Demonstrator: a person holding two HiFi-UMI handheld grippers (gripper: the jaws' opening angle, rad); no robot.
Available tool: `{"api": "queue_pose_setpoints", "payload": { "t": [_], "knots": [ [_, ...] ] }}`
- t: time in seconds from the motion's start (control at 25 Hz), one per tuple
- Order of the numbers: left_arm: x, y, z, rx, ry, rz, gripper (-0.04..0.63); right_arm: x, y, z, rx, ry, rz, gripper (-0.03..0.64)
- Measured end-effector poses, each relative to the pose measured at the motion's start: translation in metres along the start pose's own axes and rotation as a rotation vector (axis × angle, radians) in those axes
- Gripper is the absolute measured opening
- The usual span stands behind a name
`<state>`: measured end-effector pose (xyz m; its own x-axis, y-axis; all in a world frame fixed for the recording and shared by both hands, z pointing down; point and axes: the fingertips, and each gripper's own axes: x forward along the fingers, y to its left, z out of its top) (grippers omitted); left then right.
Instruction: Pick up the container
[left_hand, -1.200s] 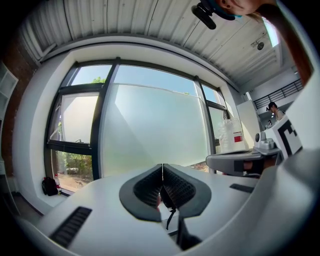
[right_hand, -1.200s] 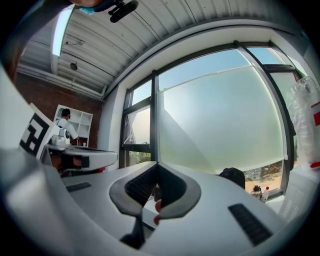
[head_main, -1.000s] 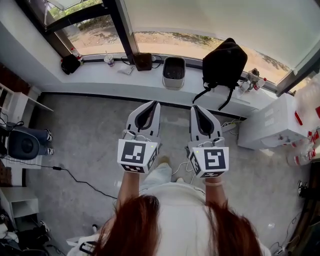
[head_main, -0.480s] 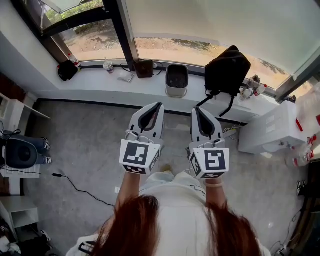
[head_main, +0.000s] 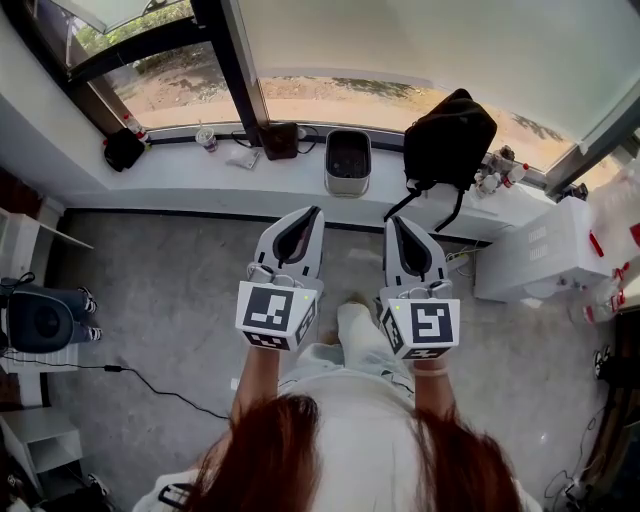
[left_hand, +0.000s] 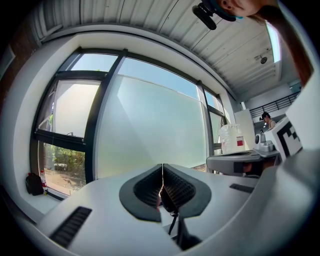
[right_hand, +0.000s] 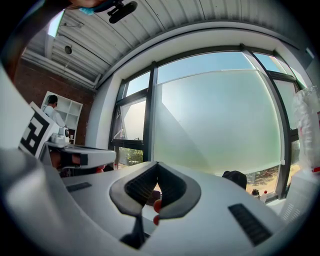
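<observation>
Container (head_main: 347, 162) on windowsill (head_main: 200, 166) beside backpack (head_main: 450, 135).

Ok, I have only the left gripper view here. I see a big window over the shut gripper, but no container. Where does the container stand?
Observer: In the head view the container stands on the window ledge, straight ahead of the person, and nothing touches it.
Operator: Is anything close to it on that ledge?
Observer: Yes, a black backpack sits to its right, with a small gap between them.
Operator: And is the other gripper open?
Observer: No. The right gripper view shows the right gripper shut, with nothing held in it.
</observation>
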<state>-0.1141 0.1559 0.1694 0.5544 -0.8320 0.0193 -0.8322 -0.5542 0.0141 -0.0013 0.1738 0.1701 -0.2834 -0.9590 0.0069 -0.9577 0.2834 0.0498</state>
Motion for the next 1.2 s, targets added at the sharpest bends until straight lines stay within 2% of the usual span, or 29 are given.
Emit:
{"api": "queue_pose_setpoints", "payload": {
  "t": [0.56, 1.2],
  "knots": [
    [0.044, 0.016, -0.011, 0.007, 0.024, -0.015, 0.017, 0.046, -0.019, -0.009, -0.029, -0.008, -0.01, 0.023],
    [0.142, 0.051, -0.03, -0.012, 0.076, 0.008, 0.017, 0.136, -0.075, -0.034, -0.046, 0.035, 0.0, 0.023]
  ]
}}
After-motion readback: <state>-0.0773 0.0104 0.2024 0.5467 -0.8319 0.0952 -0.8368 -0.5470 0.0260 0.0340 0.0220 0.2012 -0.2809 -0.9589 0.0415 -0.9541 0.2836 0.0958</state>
